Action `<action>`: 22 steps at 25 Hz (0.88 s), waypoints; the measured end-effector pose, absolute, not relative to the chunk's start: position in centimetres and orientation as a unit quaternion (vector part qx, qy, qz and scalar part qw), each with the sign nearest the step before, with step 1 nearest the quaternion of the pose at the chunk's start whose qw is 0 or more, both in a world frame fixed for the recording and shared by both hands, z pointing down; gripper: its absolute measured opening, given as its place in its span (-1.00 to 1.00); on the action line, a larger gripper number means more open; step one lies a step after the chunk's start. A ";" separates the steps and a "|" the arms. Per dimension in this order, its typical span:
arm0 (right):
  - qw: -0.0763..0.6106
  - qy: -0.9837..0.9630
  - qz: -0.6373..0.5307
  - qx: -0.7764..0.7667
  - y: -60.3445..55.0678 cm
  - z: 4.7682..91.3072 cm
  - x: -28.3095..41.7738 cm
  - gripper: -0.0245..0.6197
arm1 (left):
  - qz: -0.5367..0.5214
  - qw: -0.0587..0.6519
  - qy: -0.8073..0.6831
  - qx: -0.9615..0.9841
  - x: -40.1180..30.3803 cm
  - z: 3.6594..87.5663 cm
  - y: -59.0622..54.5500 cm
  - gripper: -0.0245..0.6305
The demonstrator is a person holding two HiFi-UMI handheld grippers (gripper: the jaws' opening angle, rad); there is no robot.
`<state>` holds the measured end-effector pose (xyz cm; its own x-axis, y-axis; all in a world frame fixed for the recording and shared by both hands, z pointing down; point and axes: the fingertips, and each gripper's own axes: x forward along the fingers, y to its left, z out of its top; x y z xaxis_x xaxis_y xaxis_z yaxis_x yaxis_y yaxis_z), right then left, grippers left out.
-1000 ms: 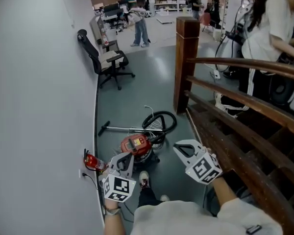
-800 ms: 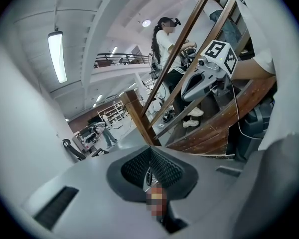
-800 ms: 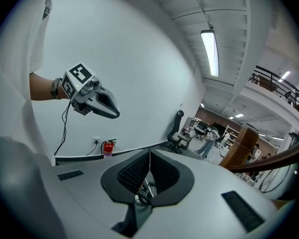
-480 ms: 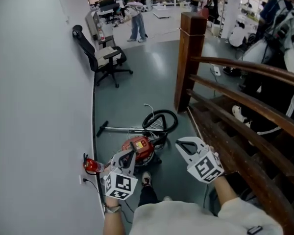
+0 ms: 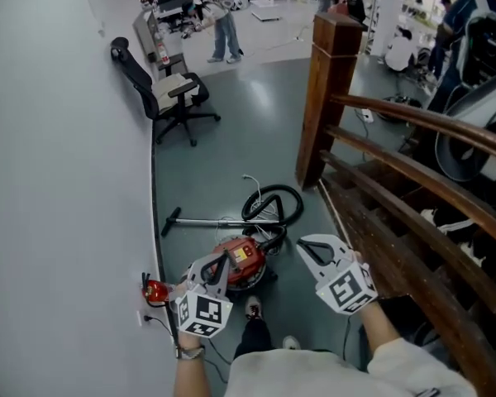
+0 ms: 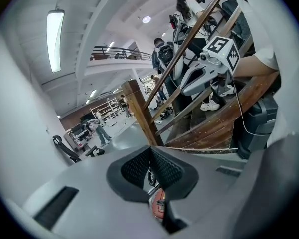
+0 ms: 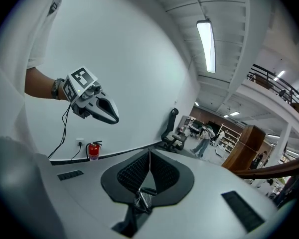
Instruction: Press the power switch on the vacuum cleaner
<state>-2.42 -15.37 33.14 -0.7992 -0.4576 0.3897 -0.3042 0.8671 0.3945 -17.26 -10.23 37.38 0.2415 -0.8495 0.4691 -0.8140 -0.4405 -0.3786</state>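
Note:
A red canister vacuum cleaner (image 5: 241,259) lies on the grey floor, with its black hose (image 5: 273,204) looped behind it and its metal wand (image 5: 200,220) stretching left. My left gripper (image 5: 218,264) is shut and empty, its tip over the vacuum's near left side. In the left gripper view, a strip of the red vacuum cleaner (image 6: 159,206) shows below the closed left gripper (image 6: 150,166). My right gripper (image 5: 304,244) hangs just right of the vacuum; in its own view the right gripper (image 7: 149,170) is shut with nothing held. No switch is discernible.
A white wall runs along the left, with a red fire extinguisher (image 5: 155,289) at its foot. A wooden post (image 5: 329,98) and stair railing (image 5: 413,184) close off the right. A black office chair (image 5: 167,92) stands farther back, with people beyond it.
Both grippers have come forward and slightly down toward the vacuum; the left tip now overlaps its near side. Both have stayed shut.

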 end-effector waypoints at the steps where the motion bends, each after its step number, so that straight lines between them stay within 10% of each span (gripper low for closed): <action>1: 0.244 -0.935 -0.158 0.204 -15.9 33.4 -2.8 -0.83 | -0.317 0.027 0.527 -0.788 -17.6 37.7 -10.9 -0.92; 22: 0.256 -0.933 -0.104 0.230 -24.0 42.2 -5.7 -0.83 | -0.323 -0.031 0.478 -0.816 -20.4 49.4 -21.4 -0.92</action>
<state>-5.70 -23.98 42.21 -0.7632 -0.4828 0.4295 -0.3766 0.8724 0.3115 -20.37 -21.37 49.41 0.3338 -0.7608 0.5566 -0.8004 -0.5406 -0.2589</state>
